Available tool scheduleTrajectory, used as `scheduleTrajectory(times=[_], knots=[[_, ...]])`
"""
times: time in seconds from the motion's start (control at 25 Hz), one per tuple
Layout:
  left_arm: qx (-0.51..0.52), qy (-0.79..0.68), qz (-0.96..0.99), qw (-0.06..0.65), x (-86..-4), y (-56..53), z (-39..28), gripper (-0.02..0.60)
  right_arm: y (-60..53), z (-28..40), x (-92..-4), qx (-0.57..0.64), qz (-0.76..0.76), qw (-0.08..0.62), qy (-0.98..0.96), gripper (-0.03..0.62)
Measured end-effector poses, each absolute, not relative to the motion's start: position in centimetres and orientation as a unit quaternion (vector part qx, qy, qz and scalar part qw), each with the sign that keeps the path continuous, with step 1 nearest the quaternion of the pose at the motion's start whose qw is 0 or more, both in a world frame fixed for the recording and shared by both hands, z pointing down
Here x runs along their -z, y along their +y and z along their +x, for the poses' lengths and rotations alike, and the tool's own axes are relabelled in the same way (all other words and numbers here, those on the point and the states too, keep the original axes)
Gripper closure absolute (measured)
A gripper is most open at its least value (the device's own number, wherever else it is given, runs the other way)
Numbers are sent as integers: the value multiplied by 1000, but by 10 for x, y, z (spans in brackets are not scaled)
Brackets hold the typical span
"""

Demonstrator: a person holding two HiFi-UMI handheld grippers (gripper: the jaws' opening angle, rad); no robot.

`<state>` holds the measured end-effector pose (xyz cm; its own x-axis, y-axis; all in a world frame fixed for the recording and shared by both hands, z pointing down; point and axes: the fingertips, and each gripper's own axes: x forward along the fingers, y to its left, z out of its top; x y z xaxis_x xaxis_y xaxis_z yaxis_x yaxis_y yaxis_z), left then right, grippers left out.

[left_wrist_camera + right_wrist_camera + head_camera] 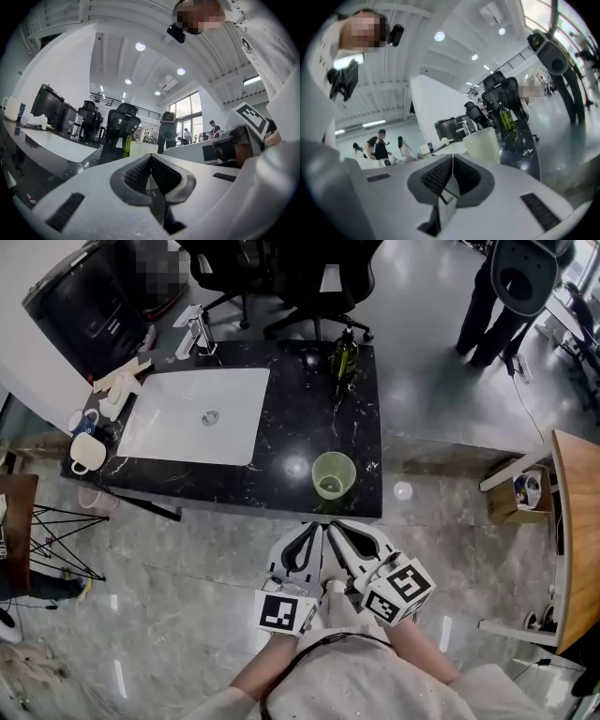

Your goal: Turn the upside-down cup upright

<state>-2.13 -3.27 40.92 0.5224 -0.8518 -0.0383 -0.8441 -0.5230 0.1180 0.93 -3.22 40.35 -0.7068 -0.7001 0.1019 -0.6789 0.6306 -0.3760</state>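
Note:
A pale green translucent cup [333, 474] stands mouth-up near the front edge of the black marble counter [356, 427]. It also shows as a ribbed cup [140, 149] ahead of the left jaws and as a cup [483, 139] just right of the right jaws. Both grippers hang side by side just off the counter's front edge, below the cup and apart from it. My left gripper [309, 529] is shut with nothing between its pads, tips meeting [151, 157]. My right gripper [333, 526] is likewise shut and empty, tips together [453, 157].
A white sink basin [197, 418] with a faucet [199, 334] fills the counter's left half. A dark green bottle [345, 352] stands at the back, white mugs [86, 451] at the left end, a black coffee machine [89, 306] behind. Office chairs [309, 277] and a standing person [506, 296] lie beyond.

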Motion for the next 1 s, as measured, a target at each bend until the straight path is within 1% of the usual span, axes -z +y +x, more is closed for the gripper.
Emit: scheduleTrajectory(times=[0.12,0.36,1.0], knots=[[50,-488,870,43,-403,-30,-18,574,-30,14,-405,139,-421,-9,896,586],[53,-492,867,54,-394,-30,-13,575,-28,21,-393,74,-452,-20,889,587],[44,-501,864,38,-369,-41,-10,575,-37,18,-374,50,-453,-22,890,588]])
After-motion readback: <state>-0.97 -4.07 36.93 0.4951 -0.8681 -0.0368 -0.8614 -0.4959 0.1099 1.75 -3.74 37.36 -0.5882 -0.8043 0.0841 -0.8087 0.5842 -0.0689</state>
